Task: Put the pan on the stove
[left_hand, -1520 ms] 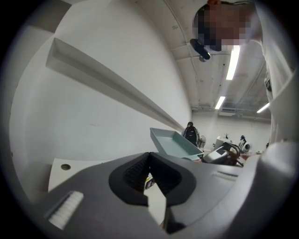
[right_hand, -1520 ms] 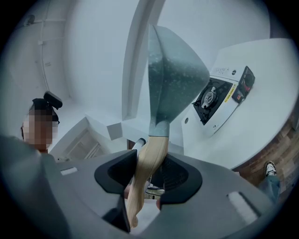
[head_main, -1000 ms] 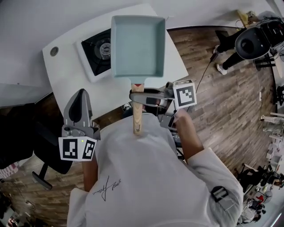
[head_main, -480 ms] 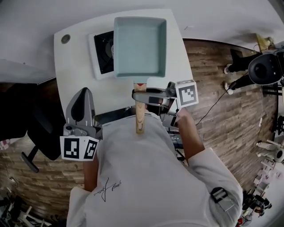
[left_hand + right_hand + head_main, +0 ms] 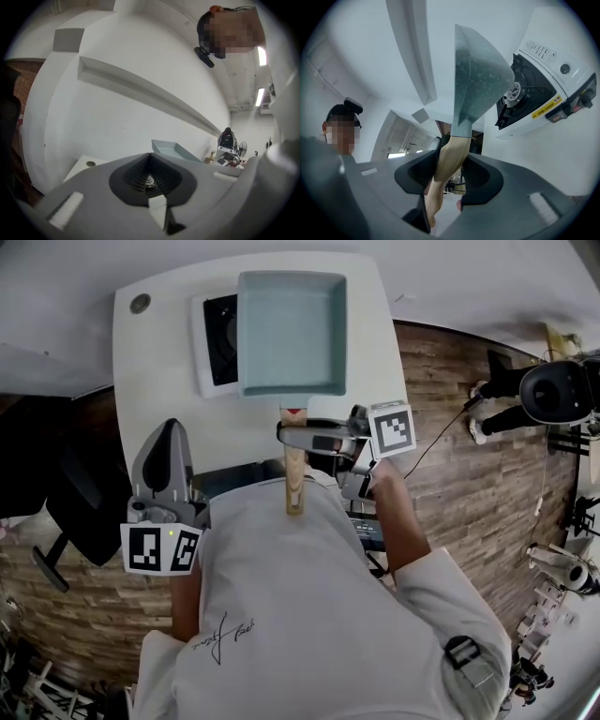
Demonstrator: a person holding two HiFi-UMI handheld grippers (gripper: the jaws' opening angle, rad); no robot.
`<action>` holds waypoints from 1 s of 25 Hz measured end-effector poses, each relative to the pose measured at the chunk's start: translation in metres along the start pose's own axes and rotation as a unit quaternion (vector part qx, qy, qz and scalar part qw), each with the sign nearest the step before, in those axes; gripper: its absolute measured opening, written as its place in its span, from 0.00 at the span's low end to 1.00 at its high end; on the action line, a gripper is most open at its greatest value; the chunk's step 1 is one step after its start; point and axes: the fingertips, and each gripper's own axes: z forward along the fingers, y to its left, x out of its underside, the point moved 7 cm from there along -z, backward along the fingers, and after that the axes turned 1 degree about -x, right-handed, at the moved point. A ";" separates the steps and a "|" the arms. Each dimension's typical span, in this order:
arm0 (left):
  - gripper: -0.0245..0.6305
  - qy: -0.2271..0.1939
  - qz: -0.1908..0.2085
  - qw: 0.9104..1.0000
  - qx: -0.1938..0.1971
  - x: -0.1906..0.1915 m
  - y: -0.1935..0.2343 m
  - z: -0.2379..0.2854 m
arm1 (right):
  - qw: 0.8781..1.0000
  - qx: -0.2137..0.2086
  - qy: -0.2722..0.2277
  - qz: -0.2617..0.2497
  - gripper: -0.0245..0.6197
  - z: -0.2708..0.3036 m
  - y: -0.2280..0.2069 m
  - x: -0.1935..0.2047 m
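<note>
One pan (image 5: 291, 329), pale blue and rectangular, hangs over the right part of the stove (image 5: 217, 343), and its wooden handle (image 5: 294, 474) points back toward my body. In the right gripper view I see a gap between the bottom of the pan (image 5: 478, 79) and the top of the stove (image 5: 543, 70), so the pan is not sitting on the burner. My right gripper (image 5: 298, 435) holds the pan by this handle. Its jaws are closed on the wood, one pad on each side, close to where the handle meets the metal. The stove is white with a black burner, and it stands on the white table (image 5: 159, 381), near the far edge. My left gripper (image 5: 167, 442) is on the left, well apart from the pan, over the near edge of the table. Its jaws are together and nothing is between them. Beside the table is a wooden floor (image 5: 450, 399).
</note>
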 end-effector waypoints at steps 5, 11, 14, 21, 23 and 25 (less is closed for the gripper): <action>0.04 0.008 0.002 1.000 -0.006 0.000 0.008 0.002 | 1.000 -0.006 0.002 0.003 0.28 0.007 -0.003 -0.004; 0.04 0.013 0.005 1.000 -0.011 0.001 0.018 -0.002 | 1.000 0.001 0.017 0.009 0.28 0.016 -0.017 -0.002; 0.04 0.001 -0.001 1.000 -0.013 -0.002 0.024 -0.005 | 1.000 0.001 0.023 0.011 0.28 0.021 -0.022 -0.003; 0.04 0.002 -0.005 1.000 -0.007 -0.005 0.035 0.013 | 0.999 -0.003 0.040 0.017 0.28 0.032 -0.035 -0.021; 0.04 0.004 -0.006 1.000 -0.008 -0.005 0.036 0.013 | 0.999 -0.001 0.045 0.020 0.28 0.032 -0.039 -0.021; 0.04 0.007 -0.005 1.000 -0.007 -0.005 0.037 0.013 | 0.998 0.000 0.049 0.024 0.28 0.033 -0.042 -0.019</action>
